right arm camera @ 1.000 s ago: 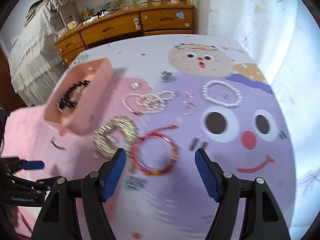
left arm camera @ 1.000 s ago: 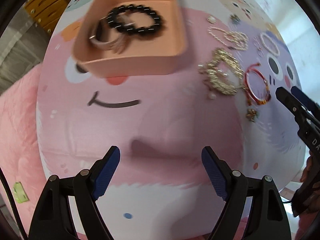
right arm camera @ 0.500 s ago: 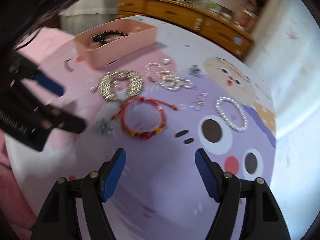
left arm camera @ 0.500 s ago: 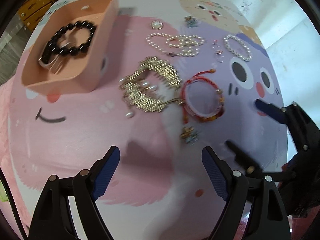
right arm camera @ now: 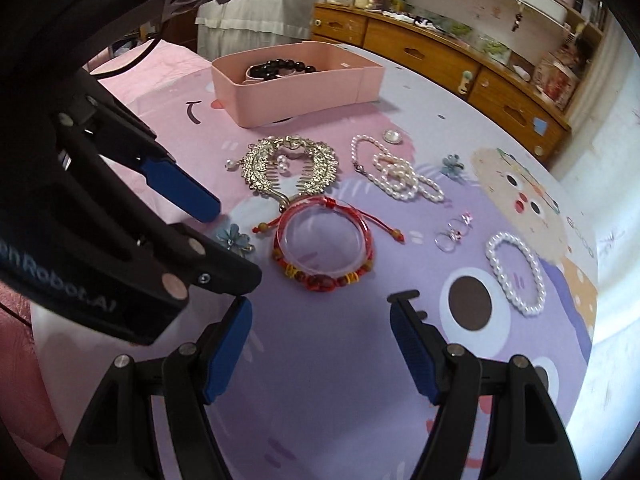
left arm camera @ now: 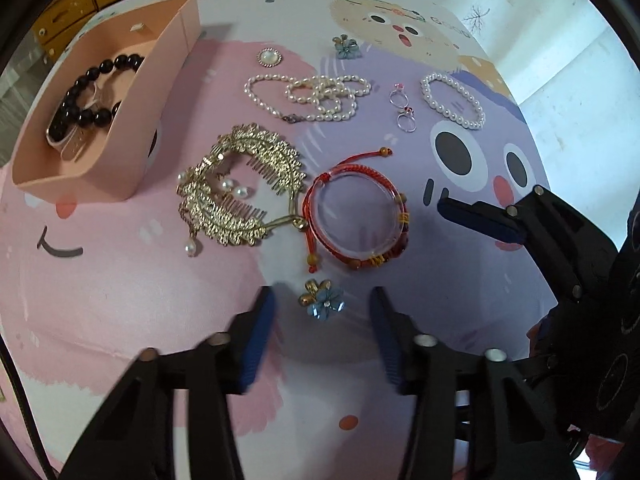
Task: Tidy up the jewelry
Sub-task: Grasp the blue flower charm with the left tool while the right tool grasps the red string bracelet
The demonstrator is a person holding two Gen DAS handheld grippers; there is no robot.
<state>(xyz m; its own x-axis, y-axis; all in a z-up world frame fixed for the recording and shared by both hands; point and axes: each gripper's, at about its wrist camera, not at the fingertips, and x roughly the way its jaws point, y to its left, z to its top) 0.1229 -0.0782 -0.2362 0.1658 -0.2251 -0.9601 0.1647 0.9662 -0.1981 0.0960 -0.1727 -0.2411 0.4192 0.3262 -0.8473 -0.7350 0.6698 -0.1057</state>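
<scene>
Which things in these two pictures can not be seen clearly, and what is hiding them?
- Silver piece under the black bead bracelet in the pink box: left view, beads cover it; right view, box wall hides it.
- Blue flower earring: right view, left gripper partly covers it.
- Two rings: both views, stones too small.

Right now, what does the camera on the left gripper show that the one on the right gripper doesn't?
Only the left wrist view looks down into the pink box, showing the whole ring of black beads, and shows the blue flower charm unobstructed between the open left gripper fingers. Only the right wrist view shows the room: wooden drawers and shelves. Both share the gold hair comb, red bracelet, pearl strands, pearl bracelet, two rings, and the open right gripper.
</scene>
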